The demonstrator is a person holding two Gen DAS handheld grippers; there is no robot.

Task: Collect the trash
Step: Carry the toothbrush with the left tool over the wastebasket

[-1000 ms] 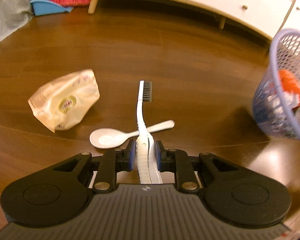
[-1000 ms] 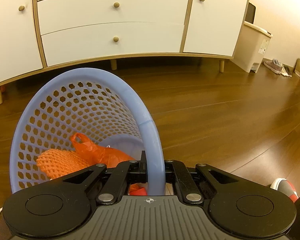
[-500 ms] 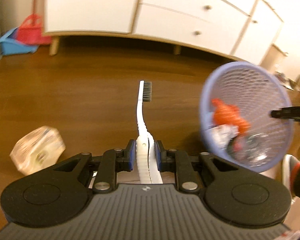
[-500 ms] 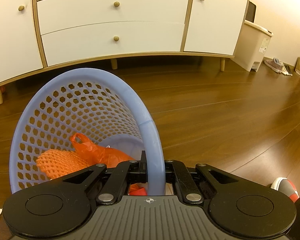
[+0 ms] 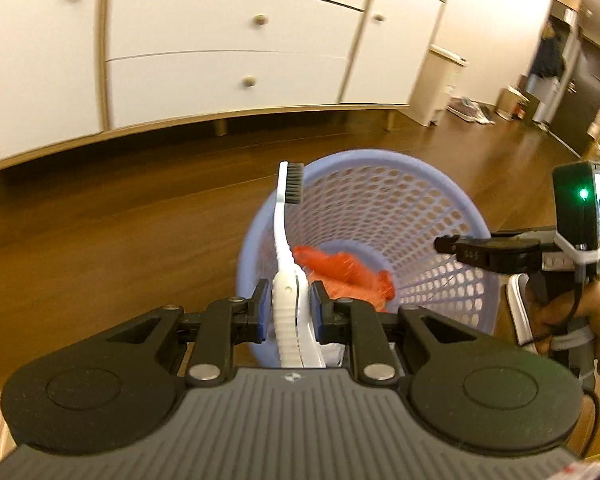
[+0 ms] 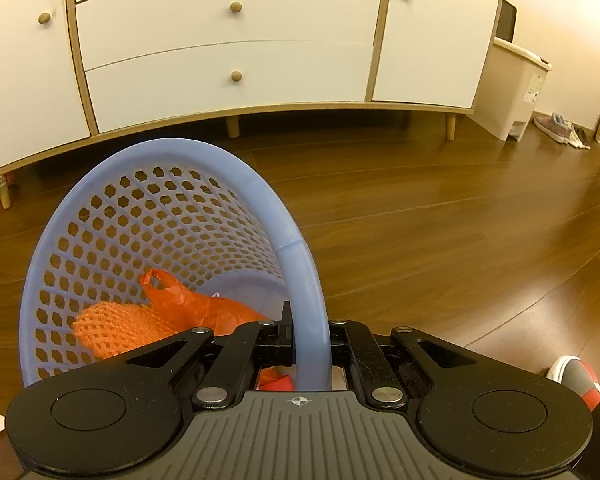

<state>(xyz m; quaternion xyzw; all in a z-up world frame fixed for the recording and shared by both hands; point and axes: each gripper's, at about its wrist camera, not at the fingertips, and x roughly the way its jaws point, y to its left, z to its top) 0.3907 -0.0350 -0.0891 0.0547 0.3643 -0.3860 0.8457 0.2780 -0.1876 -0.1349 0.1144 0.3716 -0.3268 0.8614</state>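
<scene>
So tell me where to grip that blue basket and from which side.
Grip the blue basket by its thick solid rim, coming from the open mouth side with one jaw inside and one outside, as the right gripper does; the perforated wall looks too flimsy to pinch.

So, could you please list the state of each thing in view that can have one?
Left tool: shut on the toothbrush.
Right tool: shut on the basket rim.
Toothbrush: held, bristle end over the basket mouth.
Blue mesh basket: tilted, mouth facing the left tool, holding trash.
Orange plastic bag: crumpled inside the basket.
Orange net: inside the basket.
Cabinet drawers: closed.
</scene>
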